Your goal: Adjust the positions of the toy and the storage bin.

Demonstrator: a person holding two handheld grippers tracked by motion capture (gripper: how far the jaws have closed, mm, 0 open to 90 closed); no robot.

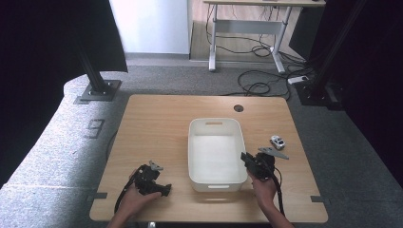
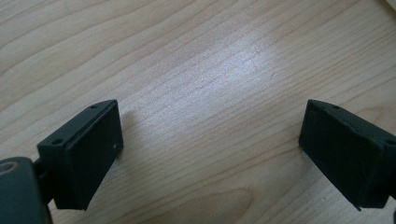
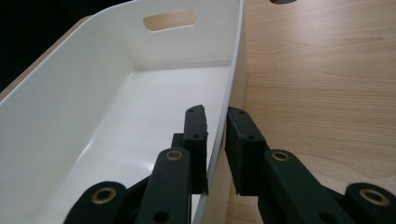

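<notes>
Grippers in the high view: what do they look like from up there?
Both are black. The left gripper trails a black cable; the right gripper carries a grey three-cornered plate and a cable too. Its jaws have brass-coloured pivot rings. Forearms are bare.

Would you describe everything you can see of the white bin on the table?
The white bin is a rectangular, smooth, plastic-looking tub with rounded corners and a slot handle cut into each short end. It stands upright and empty near the middle of the wooden table, long side running away from the person. The right gripper is closed on its right wall near the front corner, one jaw inside and one outside. A small toy car lies apart, to its right.
</notes>
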